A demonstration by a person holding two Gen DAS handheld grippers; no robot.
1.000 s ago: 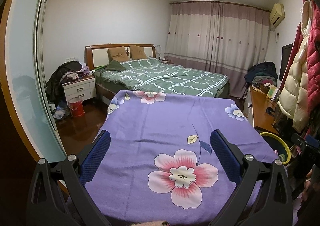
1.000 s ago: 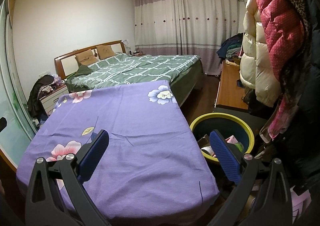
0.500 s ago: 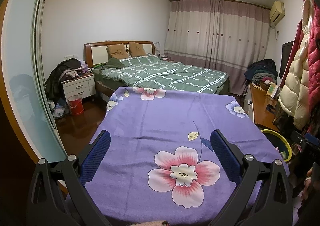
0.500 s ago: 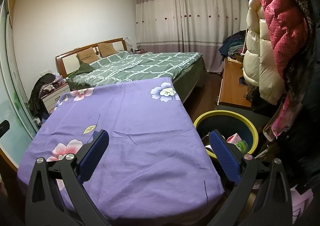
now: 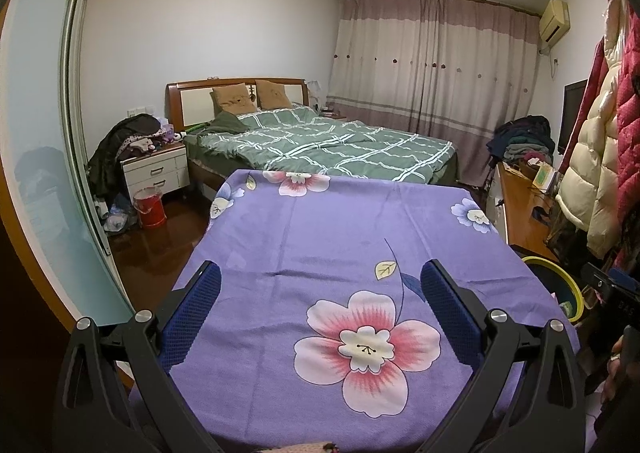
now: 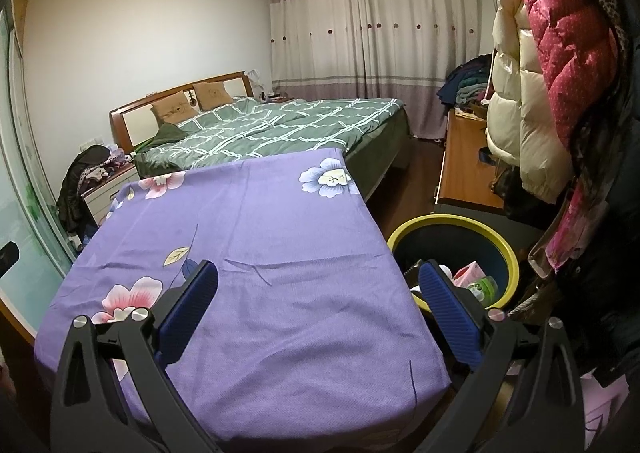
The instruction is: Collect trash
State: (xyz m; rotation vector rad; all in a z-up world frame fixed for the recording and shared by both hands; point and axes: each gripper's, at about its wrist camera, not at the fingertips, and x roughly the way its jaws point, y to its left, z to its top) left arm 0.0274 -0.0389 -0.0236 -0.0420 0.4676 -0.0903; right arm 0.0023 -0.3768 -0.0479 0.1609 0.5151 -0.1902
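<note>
Right wrist view: right gripper (image 6: 318, 289) wide, empty; yellow-rimmed bin (image 6: 454, 221) beside its right finger holds pink and green trash (image 6: 476, 277). Left gripper (image 5: 320, 289) likewise wide.

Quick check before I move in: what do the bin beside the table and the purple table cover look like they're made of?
Bin: probably moulded plastic, judging by its smooth yellow rim and dark, evenly curved inner wall with a slight sheen. Purple table cover: woven fabric with a matte finish; it shows fine weave, soft creases, printed flowers, and drapes over the edge.
</note>
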